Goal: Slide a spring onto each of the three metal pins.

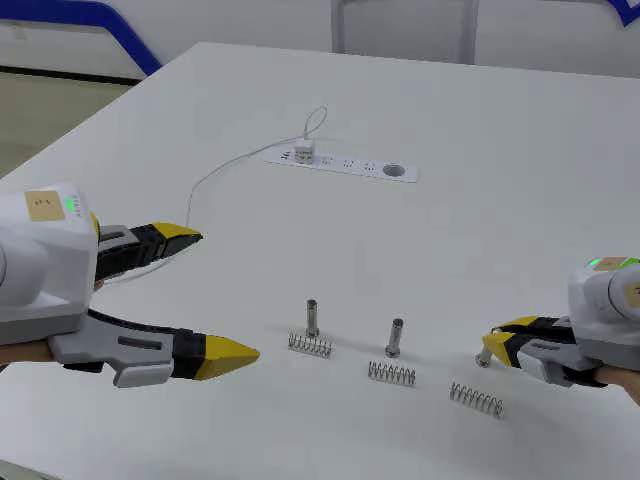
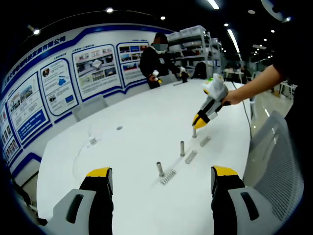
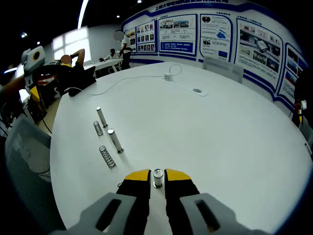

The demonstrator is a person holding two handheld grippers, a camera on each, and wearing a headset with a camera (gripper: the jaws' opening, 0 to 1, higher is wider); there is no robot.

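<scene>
While we count three springs (image 1: 391, 374) in head view, right gripper view shows right gripper (image 3: 157, 176) clamping pin (image 3: 158, 178); left gripper (image 2: 161, 172) spread wide.

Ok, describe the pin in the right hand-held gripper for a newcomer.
On the white table, follow the line of springs to its right end. The third pin there is clamped by the right hand-held gripper; the left pin and middle pin stand free.

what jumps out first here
On the table, two pins stand upright, with three springs lying just in front of them. The right hand-held gripper is shut on a third pin. The left hand-held gripper hangs wide open at the left.
</scene>
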